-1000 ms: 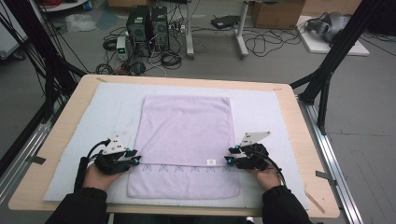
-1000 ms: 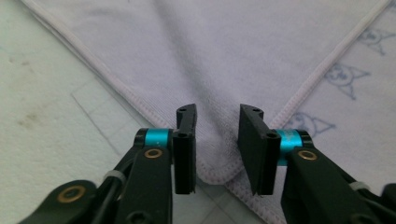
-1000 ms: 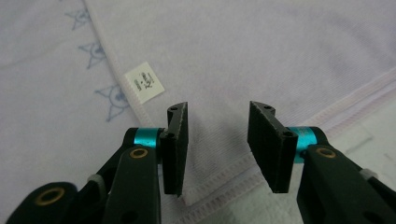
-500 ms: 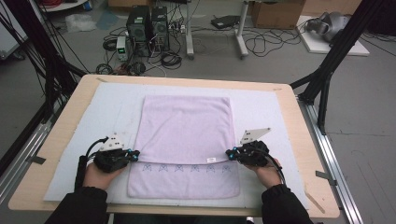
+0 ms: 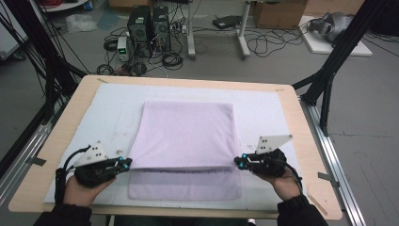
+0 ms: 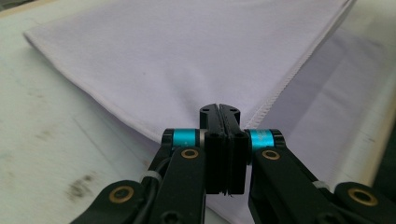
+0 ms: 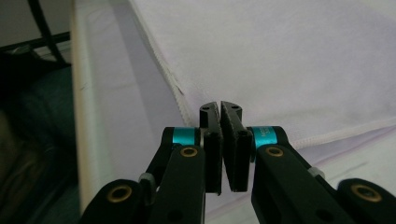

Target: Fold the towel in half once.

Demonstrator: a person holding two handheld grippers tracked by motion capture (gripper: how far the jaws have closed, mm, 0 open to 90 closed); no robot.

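Towel (image 5: 188,136) corners are pinched, one in each clamped hand-held gripper, left (image 5: 123,163) and right (image 5: 241,161), raising the near edge off the counter (image 5: 61,141), probably for folding.

The pale lilac cloth towel (image 5: 188,136) looks soft and matt, finely woven, with a stitched hem. It lies on a white matt mat (image 5: 113,113), scuffed and stained, over the light wooden bench (image 5: 70,122) with its smooth edge. The grippers' black jaws look matt plastic, with glossy teal metal collars and brass rivets.
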